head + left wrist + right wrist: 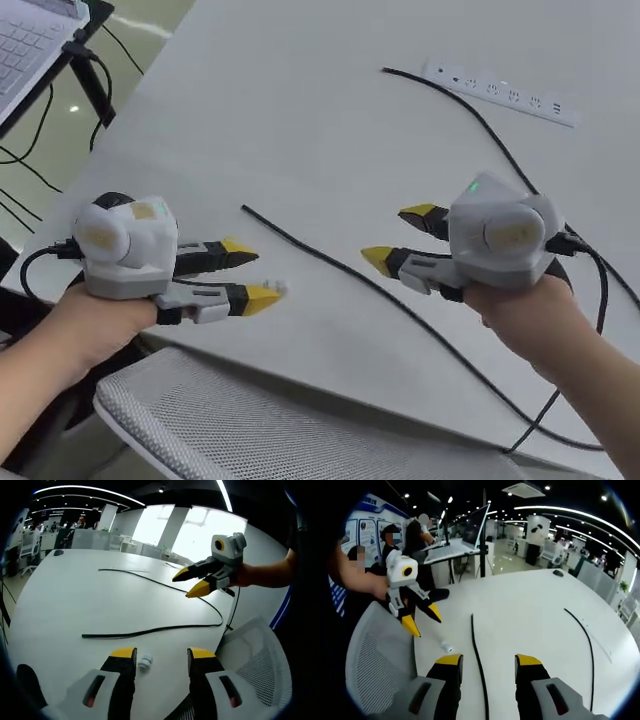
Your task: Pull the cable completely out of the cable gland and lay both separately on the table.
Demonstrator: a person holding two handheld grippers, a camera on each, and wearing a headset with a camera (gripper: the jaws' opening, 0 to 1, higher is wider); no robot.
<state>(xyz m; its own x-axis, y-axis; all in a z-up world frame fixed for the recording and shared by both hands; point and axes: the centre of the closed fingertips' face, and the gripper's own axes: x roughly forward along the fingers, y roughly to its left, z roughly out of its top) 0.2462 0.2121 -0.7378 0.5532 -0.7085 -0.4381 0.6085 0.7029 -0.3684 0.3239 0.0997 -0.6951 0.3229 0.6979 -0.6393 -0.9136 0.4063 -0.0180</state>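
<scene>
My left gripper [258, 270] and right gripper [392, 235] both spread, empty. The gland [145, 662] is near the table [300, 120] edge, and a stray nudge could roll it off.

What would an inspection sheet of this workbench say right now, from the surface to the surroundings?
Surface: white table.
Job's things: black cable lies flat; small white cable gland lies apart from it, in front of the left gripper's jaws.
Clutter: power strip towards the far side.
Grippers: left gripper and right gripper both open, holding nothing, facing each other.
Cables: another black run passes the power strip; a black lead trails from the right gripper.
Surroundings: laptop on a stand, mesh chair at the near edge.
</scene>
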